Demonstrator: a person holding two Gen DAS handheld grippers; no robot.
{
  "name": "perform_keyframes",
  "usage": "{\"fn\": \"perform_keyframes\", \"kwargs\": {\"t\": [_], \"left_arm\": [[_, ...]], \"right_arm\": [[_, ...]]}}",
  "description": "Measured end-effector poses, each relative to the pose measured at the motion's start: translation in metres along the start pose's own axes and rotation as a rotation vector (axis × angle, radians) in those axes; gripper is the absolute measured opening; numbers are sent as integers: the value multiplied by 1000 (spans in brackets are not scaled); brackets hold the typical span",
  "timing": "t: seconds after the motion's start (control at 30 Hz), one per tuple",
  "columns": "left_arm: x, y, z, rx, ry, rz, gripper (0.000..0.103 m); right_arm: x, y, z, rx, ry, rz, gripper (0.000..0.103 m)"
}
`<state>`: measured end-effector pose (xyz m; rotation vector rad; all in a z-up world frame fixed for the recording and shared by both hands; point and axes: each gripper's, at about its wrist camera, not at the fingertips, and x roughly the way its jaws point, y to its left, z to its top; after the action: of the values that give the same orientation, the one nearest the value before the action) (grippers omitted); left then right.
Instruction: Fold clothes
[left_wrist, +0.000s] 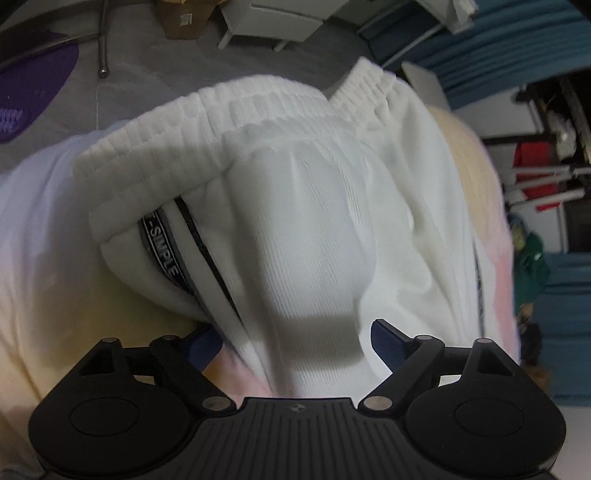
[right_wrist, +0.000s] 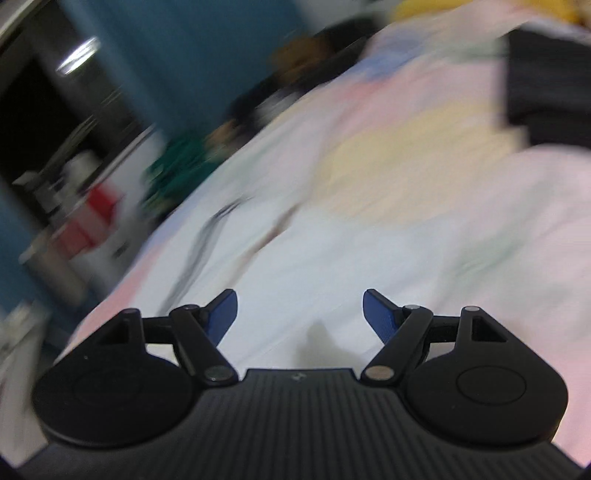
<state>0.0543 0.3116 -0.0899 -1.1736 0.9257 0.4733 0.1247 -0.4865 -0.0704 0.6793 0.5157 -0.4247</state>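
White ribbed pants (left_wrist: 314, 206) with an elastic waistband (left_wrist: 207, 129) and a black "SIMPLE" side stripe (left_wrist: 162, 251) lie bunched on a pastel bed sheet (left_wrist: 48, 295). My left gripper (left_wrist: 295, 339) is open, its blue pads (left_wrist: 388, 343) spread wide on either side of a fold of the white fabric, which runs between the jaws. My right gripper (right_wrist: 299, 314) is open and empty above white cloth (right_wrist: 295, 266) with a dark stripe; this view is heavily blurred.
The pastel pink and yellow sheet (right_wrist: 406, 155) covers the bed. A dark garment (right_wrist: 546, 85) lies at the far right. Grey floor (left_wrist: 221, 62), a cardboard box (left_wrist: 184, 18), a purple mat (left_wrist: 33, 85) and teal curtains (left_wrist: 517, 40) lie beyond the bed.
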Motion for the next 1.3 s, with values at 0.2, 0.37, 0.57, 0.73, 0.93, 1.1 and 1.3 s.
{"fn": "perform_keyframes", "kwargs": {"t": [0.2,0.37,0.57,0.73,0.93,1.1,1.3], "left_arm": [[-2,-1,-4,1,-54,-50,81],[-18,1,-9,14,-114,-201,81],[-31,-3,-19,77,-165,-280,81],[-18,-5,-16,81,-151,-167,78],[-9,-1,-13,64,-148,-83,48],[-14,21,-12,-19,-146,-138,31],[-47,25,-23,6,-221,-221,24]], "right_arm": [[27,-68,4,218,55,-138,79],[67,-105,-13,476,191,73,78],[78,-83,-15,407,147,98,71],[87,-63,-15,338,128,51,55],[92,-61,-17,332,104,-22,8],[67,-49,-6,357,14,12,5],[36,-29,0,301,-70,50,5]]}}
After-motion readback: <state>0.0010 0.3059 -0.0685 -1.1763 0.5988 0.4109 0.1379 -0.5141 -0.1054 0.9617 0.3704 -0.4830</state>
